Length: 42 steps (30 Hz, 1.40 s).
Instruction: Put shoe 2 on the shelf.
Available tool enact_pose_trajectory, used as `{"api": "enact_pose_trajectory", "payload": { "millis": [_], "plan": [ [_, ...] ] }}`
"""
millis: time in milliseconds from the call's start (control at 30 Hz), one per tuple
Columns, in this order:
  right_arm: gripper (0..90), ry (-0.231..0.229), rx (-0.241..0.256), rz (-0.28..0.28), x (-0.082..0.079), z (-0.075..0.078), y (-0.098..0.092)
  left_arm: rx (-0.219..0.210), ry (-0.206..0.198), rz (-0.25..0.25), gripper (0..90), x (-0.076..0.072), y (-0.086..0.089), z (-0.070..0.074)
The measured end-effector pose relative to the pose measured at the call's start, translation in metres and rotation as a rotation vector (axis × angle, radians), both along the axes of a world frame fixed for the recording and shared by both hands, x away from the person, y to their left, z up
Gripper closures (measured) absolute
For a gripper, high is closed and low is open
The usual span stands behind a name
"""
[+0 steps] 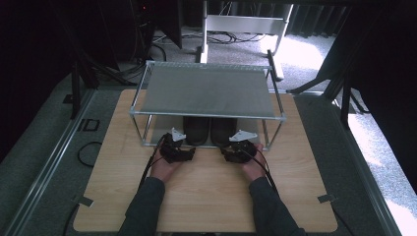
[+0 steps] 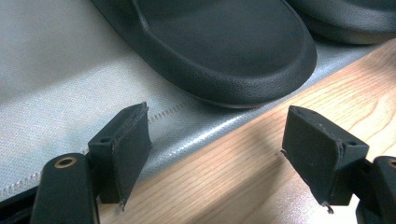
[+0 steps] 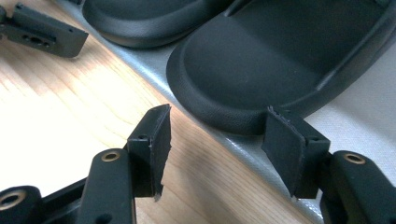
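**A:** What's the setup? Looks like a light wood table [image 1: 206, 196] on grey carpet, with the room dark around it and cables on the floor behind.

**B:** Yep. A metal rack [image 1: 206, 91] stands at the far side, and the black shoes [image 1: 209, 130] sit side by side on its lower grey fabric shelf [image 2: 56, 70]. The left gripper [image 1: 178, 147] and right gripper [image 1: 238, 147] are both spread wide, each just short of a shoe's toe and holding nothing.

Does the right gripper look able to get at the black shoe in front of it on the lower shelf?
Probably yes: the right gripper is open, its jaws either side of the right shoe heel, with nothing between them.
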State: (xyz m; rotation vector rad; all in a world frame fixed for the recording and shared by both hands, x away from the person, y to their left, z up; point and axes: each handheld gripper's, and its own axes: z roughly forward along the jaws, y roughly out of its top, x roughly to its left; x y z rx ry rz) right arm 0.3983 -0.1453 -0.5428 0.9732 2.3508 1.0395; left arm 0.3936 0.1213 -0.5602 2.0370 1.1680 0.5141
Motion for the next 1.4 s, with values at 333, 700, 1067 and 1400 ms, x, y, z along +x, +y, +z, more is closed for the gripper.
{"api": "enact_pose_trajectory", "payload": {
  "millis": [333,700,1067,1400],
  "plan": [
    [42.1,-0.001,-0.012,0.052,-0.002,0.000,0.005,0.000,-0.001,0.000,24.1,0.000,0.000,0.000],
    [40.4,-0.007,-0.018,0.060,-0.010,0.002,-0.001,-0.022,-0.001,0.006,25.1,0.000,0.002,0.000],
    [39.7,-0.008,-0.019,0.039,-0.033,0.001,-0.032,-0.049,-0.063,0.054,31.0,-0.009,0.006,0.002],
    [39.0,0.006,-0.003,-0.014,-0.052,-0.003,-0.063,-0.045,-0.092,0.052,32.5,-0.017,0.005,0.003]
  ]
}}
